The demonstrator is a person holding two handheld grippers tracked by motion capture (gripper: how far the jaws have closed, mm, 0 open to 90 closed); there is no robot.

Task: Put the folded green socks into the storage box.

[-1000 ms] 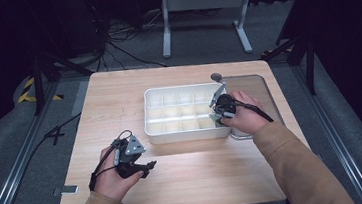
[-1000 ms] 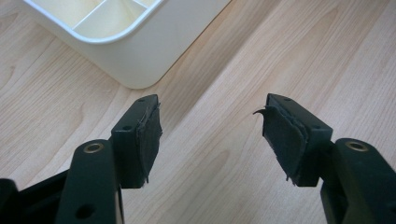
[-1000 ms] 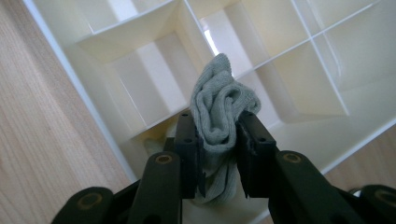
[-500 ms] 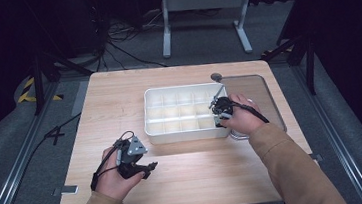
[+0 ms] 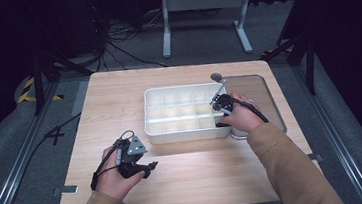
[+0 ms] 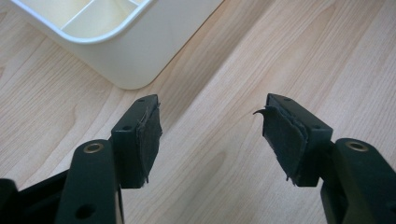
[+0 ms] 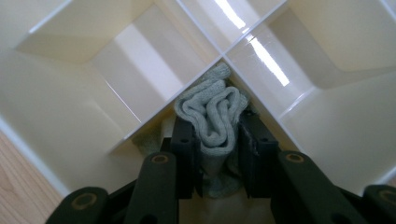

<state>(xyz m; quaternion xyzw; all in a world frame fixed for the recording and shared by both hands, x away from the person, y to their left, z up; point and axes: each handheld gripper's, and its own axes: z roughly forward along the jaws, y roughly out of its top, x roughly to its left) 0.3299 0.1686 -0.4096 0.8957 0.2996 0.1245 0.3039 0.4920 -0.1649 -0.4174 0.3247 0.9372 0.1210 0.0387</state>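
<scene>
1. The right gripper (image 7: 217,154) reaches down into a near right compartment of the white divided tray (image 5: 157,129), which sits on the wooden worktop (image 5: 118,98).
2. Its 2 fingers (image 7: 184,158) have a bunched pale grey-green cloth (image 7: 212,114) between them, pressed from both sides (they have just been opening a little, yet the pads are on the fabric).
3. The cloth is crumpled in folds against the corner where 2 dividers meet, its top rising just above the fingertips.
4. In the high view the right gripper (image 5: 221,104) is at the tray's right end, beside a clear lid (image 5: 261,94) lying on the worktop.
5. The left gripper (image 6: 212,135) rests low over bare wood, near the tray's rounded corner, its fingers (image 6: 144,140) spread apart with nothing between them.
6. In the high view the left gripper (image 5: 135,159) is in front of the tray, well apart from the right one.
</scene>
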